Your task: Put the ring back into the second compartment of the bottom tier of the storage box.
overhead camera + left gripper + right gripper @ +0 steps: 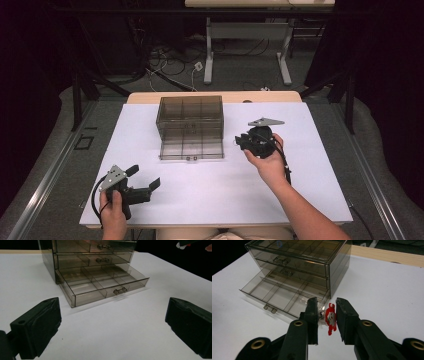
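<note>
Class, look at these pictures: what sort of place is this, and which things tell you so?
Probably a lab or recording workspace: a white-covered table, loose cables on the floor behind it, and dark curtains around.

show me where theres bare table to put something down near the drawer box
Bare white table lies in front of the open bottom drawer, between the left gripper and right gripper. Strips left and right of the drawer box are free too. Tightest spot: between drawer and right gripper, which holds a small red-and-white charm.
</note>
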Demonstrator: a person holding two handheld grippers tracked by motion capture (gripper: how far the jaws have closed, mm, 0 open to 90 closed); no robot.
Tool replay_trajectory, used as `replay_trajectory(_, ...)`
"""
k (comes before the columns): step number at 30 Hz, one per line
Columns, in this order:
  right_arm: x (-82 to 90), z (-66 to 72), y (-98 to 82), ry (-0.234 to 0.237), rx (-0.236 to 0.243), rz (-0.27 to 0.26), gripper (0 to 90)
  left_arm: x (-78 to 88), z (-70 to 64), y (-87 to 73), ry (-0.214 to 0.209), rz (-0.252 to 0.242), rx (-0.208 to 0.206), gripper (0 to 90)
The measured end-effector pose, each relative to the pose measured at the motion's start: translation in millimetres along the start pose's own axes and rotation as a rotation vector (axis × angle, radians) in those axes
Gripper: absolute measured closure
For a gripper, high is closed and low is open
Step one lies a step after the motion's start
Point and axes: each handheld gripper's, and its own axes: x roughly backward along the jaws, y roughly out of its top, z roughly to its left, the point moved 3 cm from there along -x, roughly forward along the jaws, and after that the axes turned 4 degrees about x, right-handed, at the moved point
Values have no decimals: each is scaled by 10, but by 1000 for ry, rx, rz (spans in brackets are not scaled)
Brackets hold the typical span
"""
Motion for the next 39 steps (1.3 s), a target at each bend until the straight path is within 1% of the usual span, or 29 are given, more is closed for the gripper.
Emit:
replay_trajectory(1,-28,20,13,6,7,1,721,0,-1,0,0,0,-1,5)
replay_trajectory(10,-107,82,65,26,2,19,720,-7,-4,0,1,0,-6,5)
replay_trajectory(14,-161,125,95,43,1,22,721,-2,0,1,2,1,-5,5)
replay_trajectory(16,-198,167,126,46,13,22,721,-2,2,0,1,2,-4,5)
replay_trajectory(19,-235,205,156,52,16,23,721,-3,3,0,0,2,-4,5)
replay_trajectory(24,-274,254,196,63,10,22,720,-1,4,0,0,2,-4,5)
replay_trajectory(25,-298,271,209,75,6,20,720,-1,5,0,0,3,-5,5)
replay_trajectory(26,-306,284,215,78,-4,28,720,-2,5,0,-1,2,-4,5)
replay_trajectory(36,-412,332,277,80,-2,30,720,-1,5,3,-3,-1,1,5)
replay_trajectory(39,-438,372,312,79,3,28,720,-17,7,9,-5,-2,4,5)
